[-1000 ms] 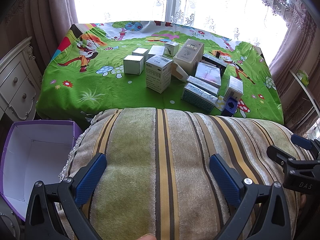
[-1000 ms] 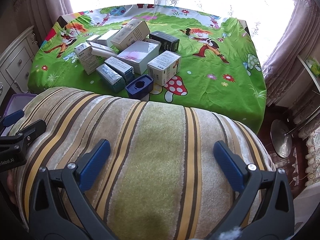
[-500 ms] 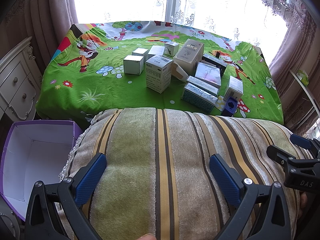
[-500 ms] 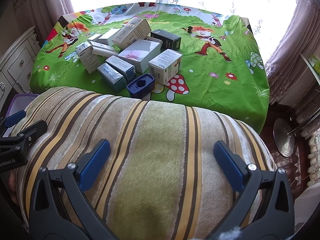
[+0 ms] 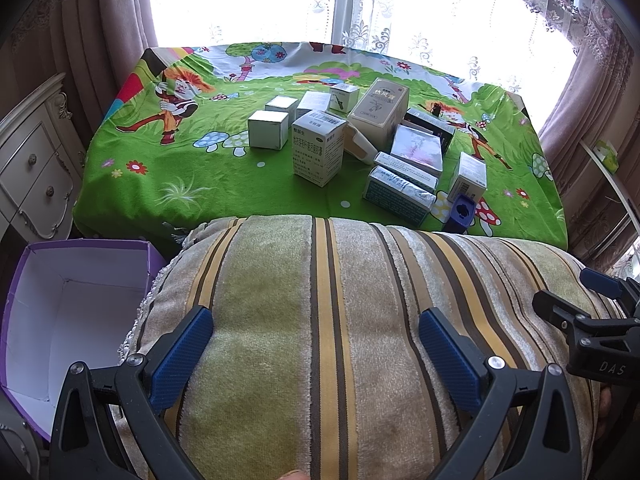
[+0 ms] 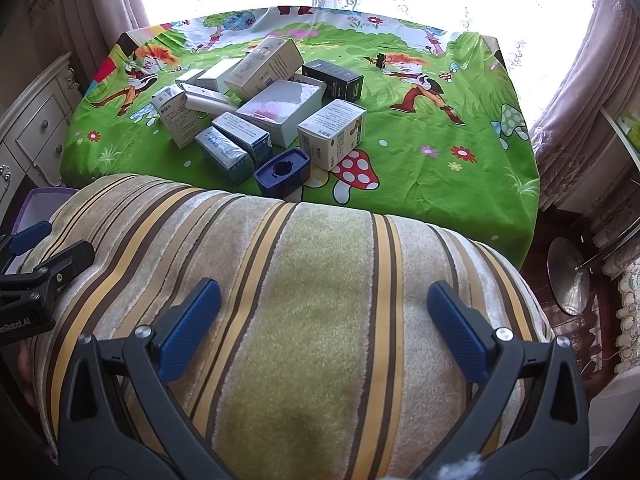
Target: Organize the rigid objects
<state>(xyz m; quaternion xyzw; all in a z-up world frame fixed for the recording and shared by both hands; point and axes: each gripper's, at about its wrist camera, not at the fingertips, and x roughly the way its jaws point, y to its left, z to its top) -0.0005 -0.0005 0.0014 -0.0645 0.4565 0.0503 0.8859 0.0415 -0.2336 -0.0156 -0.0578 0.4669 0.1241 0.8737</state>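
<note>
Several cardboard boxes stand clustered on a table under a green cartoon cloth [image 5: 168,184]: a white medicine box [image 5: 318,148], a tall beige box [image 5: 380,108], a black box [image 6: 333,79], a small dark blue box [image 6: 282,172]. An empty purple box [image 5: 60,320] with a white inside stands low at the left. My left gripper [image 5: 316,352] and right gripper [image 6: 324,328] are both open and empty, side by side over a striped plush cushion [image 5: 340,320], well short of the boxes.
The cushion [image 6: 280,280] fills the space between me and the table. A white dresser [image 5: 32,160] stands at the left. Curtains and a bright window are behind the table. A round metal stand base [image 6: 568,276] is on the floor at the right.
The right gripper has edged slightly forward and left; the boxes sit a little lower in its view. The left gripper has not moved.
</note>
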